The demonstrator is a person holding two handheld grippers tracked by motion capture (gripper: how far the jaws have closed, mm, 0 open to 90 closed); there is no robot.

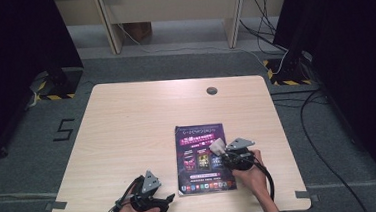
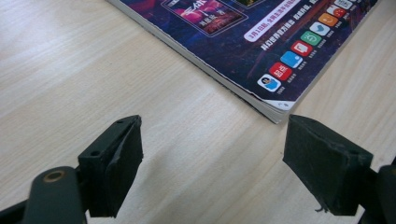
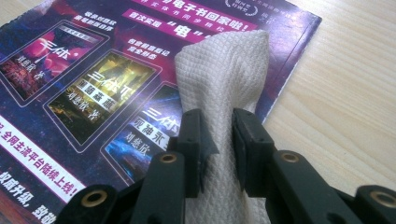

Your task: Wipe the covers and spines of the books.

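white cloth (image 3: pixel 219 74) pinched in right tool (image 3: pixel 218 140) — over magazine (image 3: pixel 93 93)

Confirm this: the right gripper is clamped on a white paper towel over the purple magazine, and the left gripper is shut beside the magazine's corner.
One thing is wrong: the left gripper is open, as the left gripper view shows, its jaws wide apart near the magazine corner. The right gripper does clamp the white paper towel over the magazine.

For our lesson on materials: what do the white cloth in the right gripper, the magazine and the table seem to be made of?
Cloth: probably paper towel or thin woven fabric; matte, with an embossed diamond weave.
Magazine: paper with a glossy printed cover; stacked page edges show at its corner.
Table: pale wood or wood-look laminate; straight grain lines, smooth, faint sheen.
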